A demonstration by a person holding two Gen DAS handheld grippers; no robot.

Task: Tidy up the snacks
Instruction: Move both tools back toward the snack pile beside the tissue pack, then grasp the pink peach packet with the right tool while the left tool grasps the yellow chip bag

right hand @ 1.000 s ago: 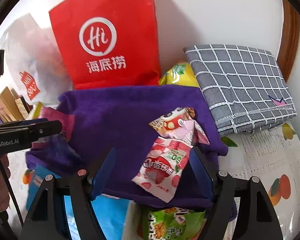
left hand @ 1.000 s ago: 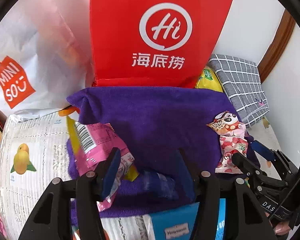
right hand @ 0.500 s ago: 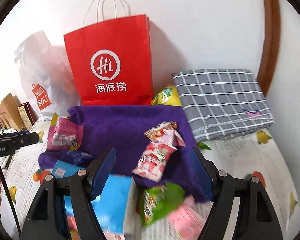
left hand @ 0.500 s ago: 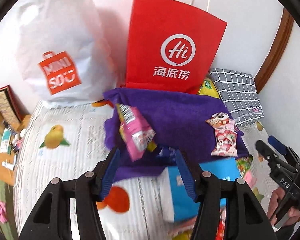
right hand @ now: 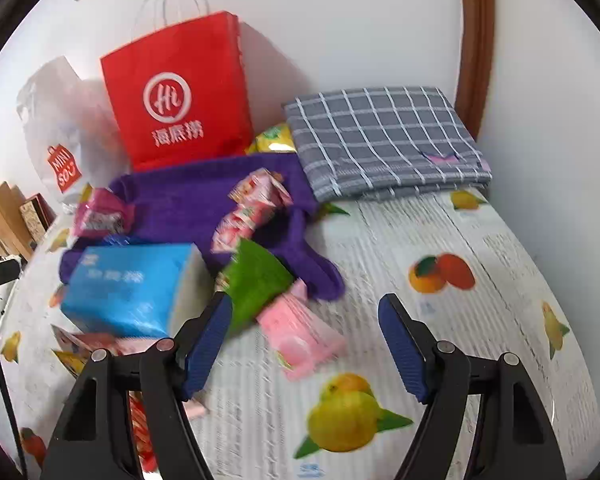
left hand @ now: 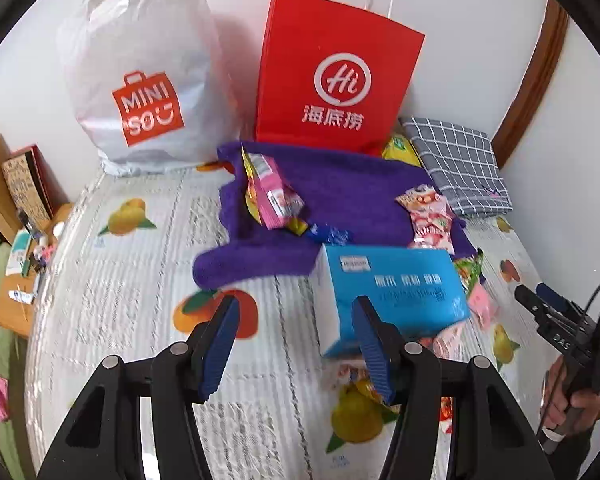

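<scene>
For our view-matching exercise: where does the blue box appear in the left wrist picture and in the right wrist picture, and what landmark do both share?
Left wrist view: the blue box lies right of centre, just below the purple towel.
Right wrist view: it lies at lower left, in front of the towel's left end.
Shared landmark: the red paper bag, standing against the wall behind the towel.

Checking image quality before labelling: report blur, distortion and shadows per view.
Left wrist: fisheye bends the door frame; mild blur on the blue box; soft bag shadows on the wall. Right wrist: stronger motion blur on the green packet and pink packet; checked cloth fairly sharp.
</scene>
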